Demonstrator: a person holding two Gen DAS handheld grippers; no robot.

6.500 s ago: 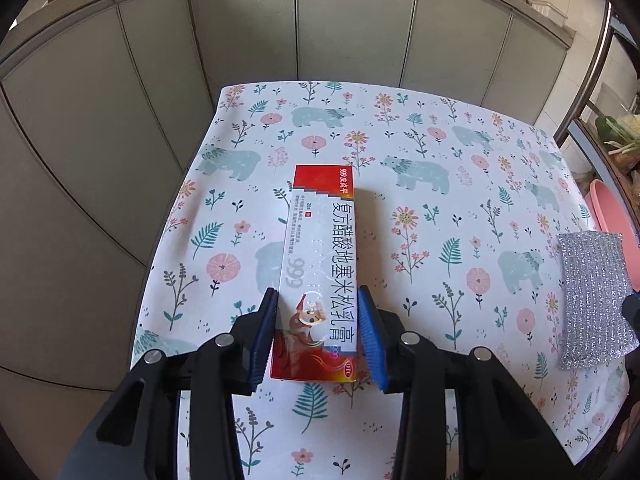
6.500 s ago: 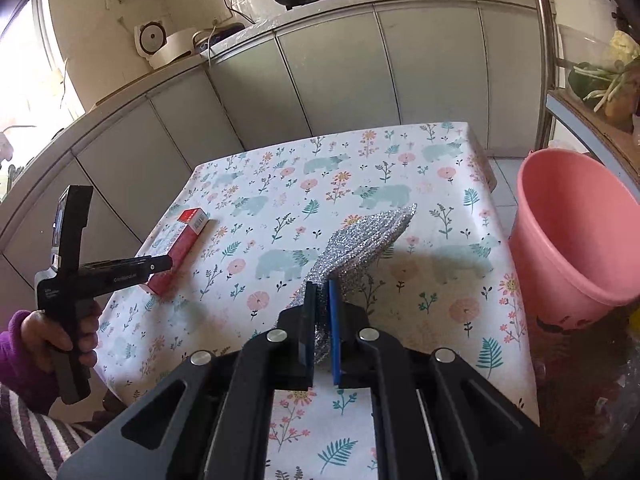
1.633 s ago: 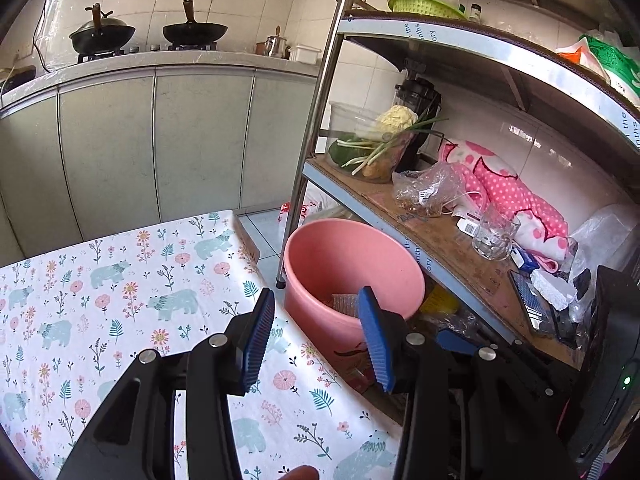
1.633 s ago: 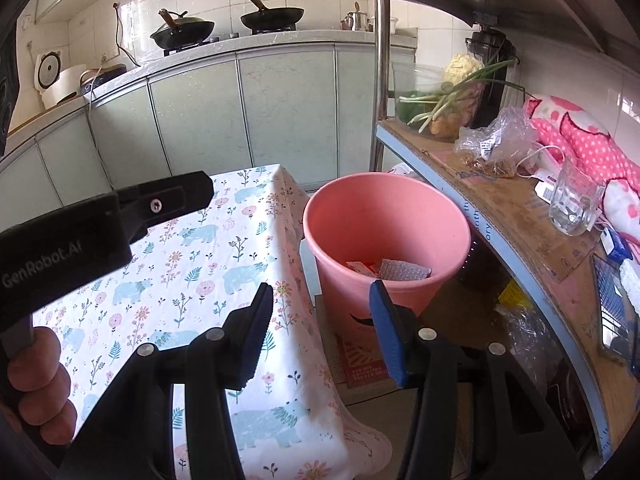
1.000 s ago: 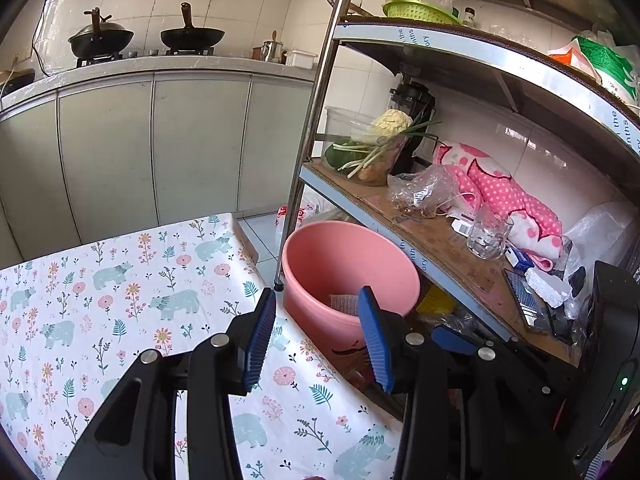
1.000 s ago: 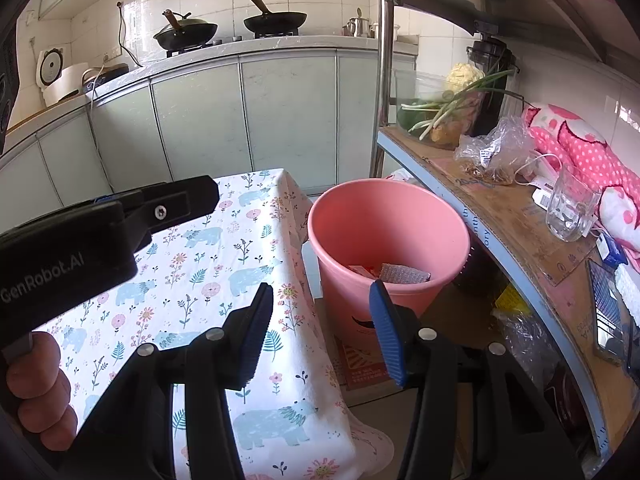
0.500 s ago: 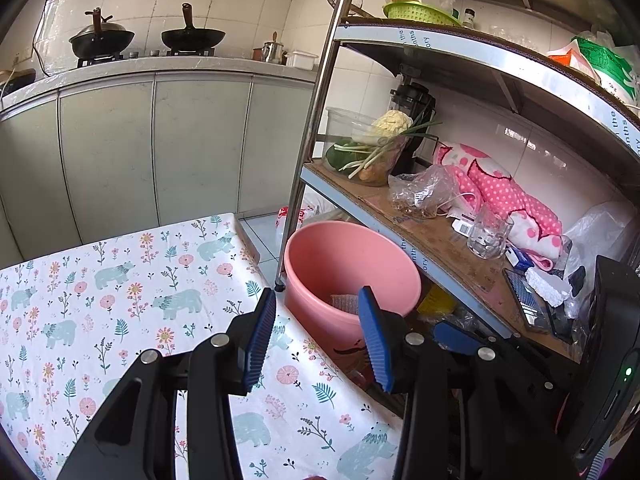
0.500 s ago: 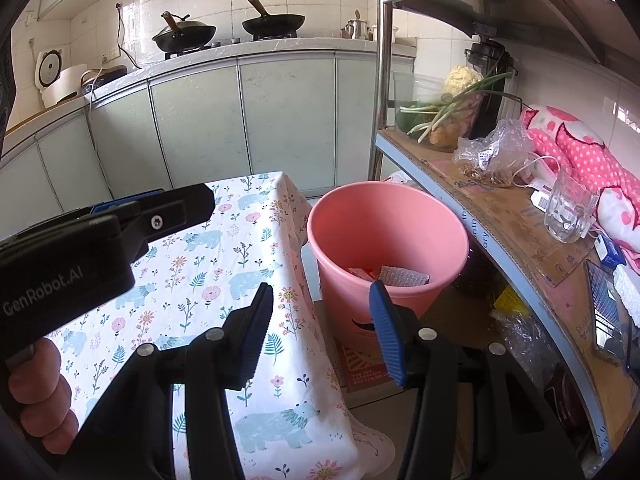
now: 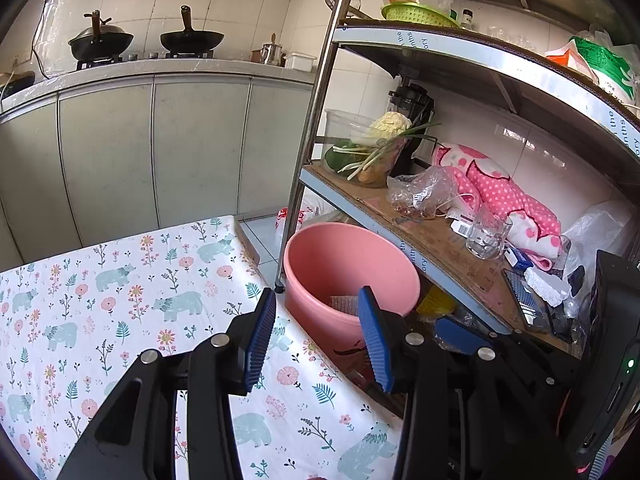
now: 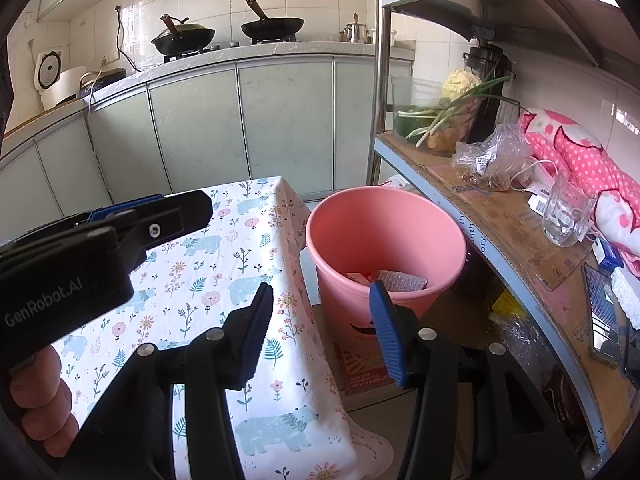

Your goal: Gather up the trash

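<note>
A pink bucket (image 9: 352,258) (image 10: 384,232) stands on the floor between the table and the metal rack. Inside it lie the silver scouring pad (image 10: 402,280) (image 9: 344,303) and the red medicine box (image 10: 358,278). My left gripper (image 9: 316,332) is open and empty, held above the table's corner just short of the bucket. The right gripper (image 10: 320,320) is open and empty too, hovering in front of the bucket. In the right wrist view the left gripper's black body (image 10: 92,256) crosses the left side, with a hand (image 10: 40,400) holding it.
The table (image 9: 120,300) carries a white cloth with bears and flowers. A metal rack (image 9: 440,236) on the right holds a glass (image 9: 486,236), a plastic bag, vegetables and a pink dotted cloth. Grey cabinets and a stove with two woks (image 9: 188,40) line the back.
Six seconds ago the left gripper gripped the red box and the right gripper the scouring pad on the table; both now lie in the bucket. Over the last second nothing has moved.
</note>
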